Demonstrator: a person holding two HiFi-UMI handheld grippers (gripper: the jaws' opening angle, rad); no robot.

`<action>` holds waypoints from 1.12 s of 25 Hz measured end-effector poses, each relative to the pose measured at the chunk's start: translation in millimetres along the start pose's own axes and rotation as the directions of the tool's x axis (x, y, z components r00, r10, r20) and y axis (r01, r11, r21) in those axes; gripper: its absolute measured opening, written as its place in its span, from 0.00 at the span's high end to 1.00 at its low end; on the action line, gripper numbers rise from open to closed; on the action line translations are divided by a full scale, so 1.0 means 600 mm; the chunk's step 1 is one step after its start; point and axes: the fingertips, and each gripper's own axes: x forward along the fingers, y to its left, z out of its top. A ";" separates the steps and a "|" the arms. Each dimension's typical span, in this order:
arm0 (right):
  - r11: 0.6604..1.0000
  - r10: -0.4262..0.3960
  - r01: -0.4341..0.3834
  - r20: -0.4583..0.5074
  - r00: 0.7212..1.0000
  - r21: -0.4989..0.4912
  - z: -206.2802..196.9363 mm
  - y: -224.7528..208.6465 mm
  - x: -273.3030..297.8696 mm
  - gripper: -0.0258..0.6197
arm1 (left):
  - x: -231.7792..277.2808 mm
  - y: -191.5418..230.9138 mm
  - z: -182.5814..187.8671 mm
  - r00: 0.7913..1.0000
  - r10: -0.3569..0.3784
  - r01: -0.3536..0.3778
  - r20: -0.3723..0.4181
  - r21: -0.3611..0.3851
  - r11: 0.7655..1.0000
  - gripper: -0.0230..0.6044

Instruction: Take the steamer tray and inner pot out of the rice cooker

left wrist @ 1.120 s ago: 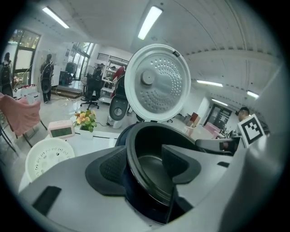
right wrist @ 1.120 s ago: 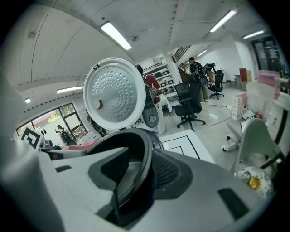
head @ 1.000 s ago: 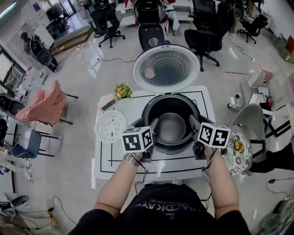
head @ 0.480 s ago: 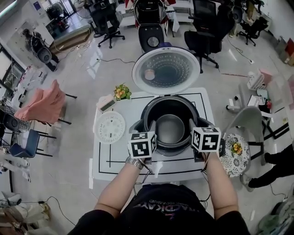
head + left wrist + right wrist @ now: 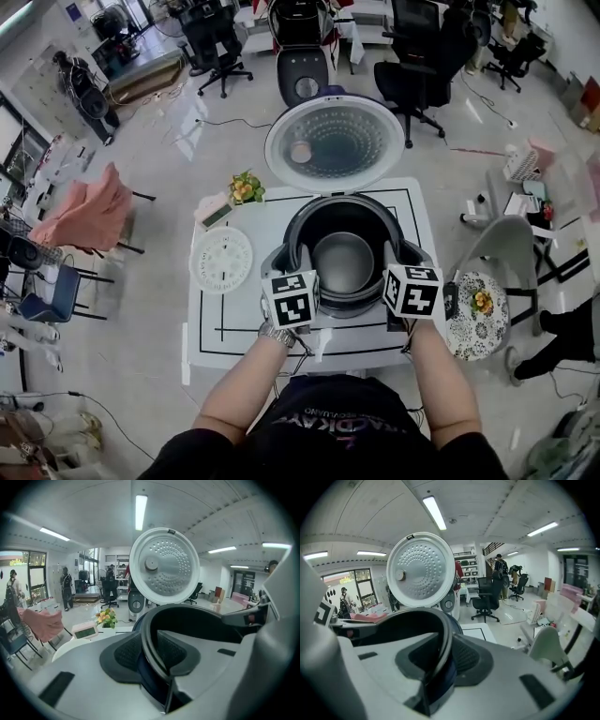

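1. Saw white round perforated steamer tray (image 5: pixel 221 260) flat on white table (image 5: pixel 211 328), left of black rice cooker (image 5: pixel 349 206).
2. Found left gripper (image 5: pixel 149 651), jaws just closing, pinching rim of grey metal inner pot (image 5: pixel 342 264) inside cooker.
3. Found right gripper (image 5: pixel 443 660) likewise closing on opposite rim.

**Inner pot sitting in the open rice cooker, steamer tray lying outside it**

The rice cooker (image 5: pixel 347 199) is standing upright with its round lid (image 5: pixel 336 142) swung fully open, showing the dimpled silver inner face. The inner pot (image 5: pixel 343 264), with dark walls and a dull grey bottom, is sitting down inside the cooker and looking empty. Its thin black rim is passing between the jaws of the left gripper (image 5: pixel 304 258) and the right gripper (image 5: pixel 391 255), which have just been closing onto it from opposite sides. The steamer tray (image 5: pixel 221 260), a white perforated disc, is lying flat left of the cooker, clear of it.
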 end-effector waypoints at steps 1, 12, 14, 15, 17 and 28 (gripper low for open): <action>1.000 0.003 -0.003 0.002 1.000 0.005 0.000 0.000 -0.001 0.82 | -0.002 0.000 0.002 1.000 0.004 -0.004 0.005 -0.002 1.000 0.79; 0.994 0.053 -0.062 0.099 0.994 0.091 0.048 -0.002 -0.034 0.83 | -0.041 -0.006 0.060 0.994 0.036 -0.033 0.102 -0.022 0.999 0.81; 0.992 0.068 -0.080 0.125 0.990 0.096 0.063 -0.001 -0.044 0.83 | -0.053 -0.009 0.073 0.991 0.044 -0.040 0.125 -0.032 0.999 0.81; 0.991 0.075 -0.089 0.137 0.988 0.098 0.069 -0.001 -0.049 0.83 | -0.058 -0.010 0.080 0.989 0.048 -0.043 0.137 -0.034 0.998 0.81; 0.990 0.087 -0.104 0.161 0.983 0.098 0.081 -0.003 -0.059 0.83 | -0.070 -0.015 0.091 0.985 0.057 -0.052 0.161 -0.033 0.998 0.81; 0.974 0.202 -0.223 0.278 0.939 0.044 0.154 0.019 -0.126 0.84 | -0.150 -0.016 0.141 0.953 0.141 -0.126 0.267 -0.072 0.989 0.81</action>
